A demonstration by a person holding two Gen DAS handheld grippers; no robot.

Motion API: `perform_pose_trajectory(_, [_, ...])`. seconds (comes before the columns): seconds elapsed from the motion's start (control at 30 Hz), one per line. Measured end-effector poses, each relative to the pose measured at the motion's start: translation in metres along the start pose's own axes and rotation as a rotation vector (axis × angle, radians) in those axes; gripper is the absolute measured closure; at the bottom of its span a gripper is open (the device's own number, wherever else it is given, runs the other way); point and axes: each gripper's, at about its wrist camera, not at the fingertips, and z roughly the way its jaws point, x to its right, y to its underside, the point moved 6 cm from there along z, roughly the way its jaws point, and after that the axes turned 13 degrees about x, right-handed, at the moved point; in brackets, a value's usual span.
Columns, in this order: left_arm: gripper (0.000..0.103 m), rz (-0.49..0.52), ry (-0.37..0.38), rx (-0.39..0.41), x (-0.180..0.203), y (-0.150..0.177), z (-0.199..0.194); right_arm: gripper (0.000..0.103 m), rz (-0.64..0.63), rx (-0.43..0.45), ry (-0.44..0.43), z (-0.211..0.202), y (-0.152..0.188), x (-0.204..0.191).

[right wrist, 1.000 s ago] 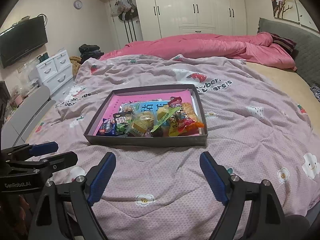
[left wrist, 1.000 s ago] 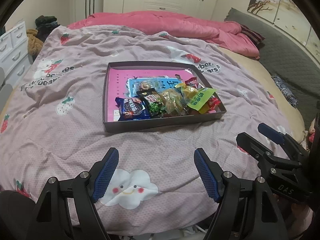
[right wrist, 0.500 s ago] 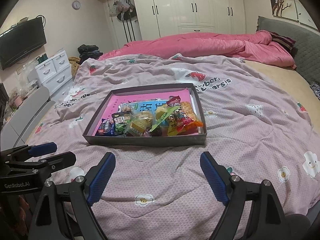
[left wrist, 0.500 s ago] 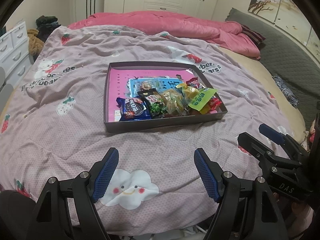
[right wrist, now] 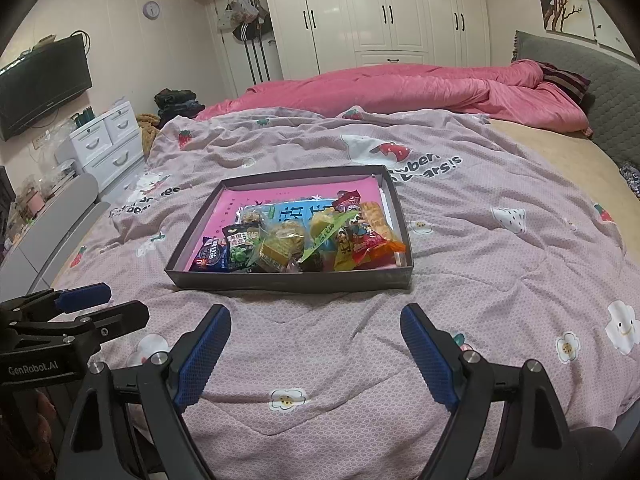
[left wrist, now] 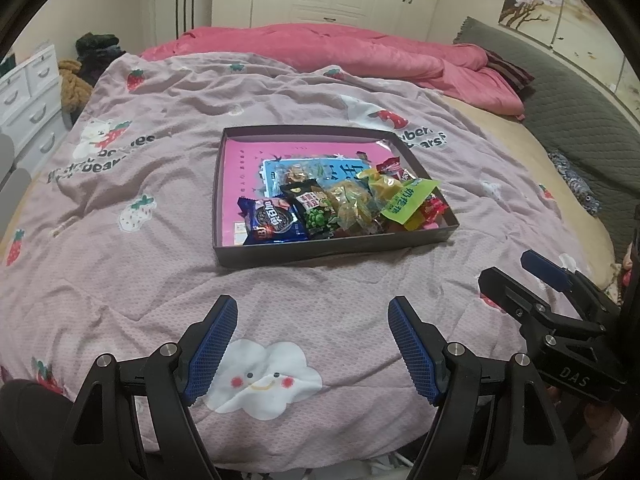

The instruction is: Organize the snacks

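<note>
Nearest the camera, the left gripper hangs over the near edge of the bed with its blue-padded fingers spread wide and nothing between them; a smiling cloud print on the quilt lies below the gap. The right gripper sits alongside at the same level, its fingers likewise spread and empty, above a small flower print. Each gripper shows at the edge of the other's view, and the two are apart.

Further in, well clear of both grippers, a shallow dark tray rests on the quilt near the middle of the bed. The snacks are piled in its near half, toward the right: a blue cookie pack at the near left, touching a black pea bag, then a clear bag of yellowish pieces, a green-labelled packet and red wrappers by the right wall. They overlap, so their count is hard to tell. Under them lie a blue sheet and a pink liner, bare in the tray's far-left part.

Beyond the tray, a pink duvet is bunched across the far side of the bed. Behind it stand white wardrobes; a white drawer unit and a wall TV are at the left.
</note>
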Motion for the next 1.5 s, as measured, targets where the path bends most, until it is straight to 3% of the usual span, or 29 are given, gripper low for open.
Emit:
perform_pose_trajectory(0.73, [0.024, -0.004, -0.012, -0.003, 0.0001, -0.0003, 0.0014, 0.016, -0.001, 0.000, 0.001, -0.0001, -0.0008, 0.0000])
perform_pose_trajectory(0.9, [0.024, -0.002, -0.009, -0.001, 0.0018, 0.0003, 0.0010, 0.009, 0.000, 0.000, 0.001, 0.0000, -0.0009, -0.0004])
perform_pose_trajectory(1.5, [0.024, -0.004, -0.009, -0.002, 0.0033, 0.0004, 0.0019, 0.008, -0.001, -0.003, 0.002, 0.0005, 0.0007, 0.0007])
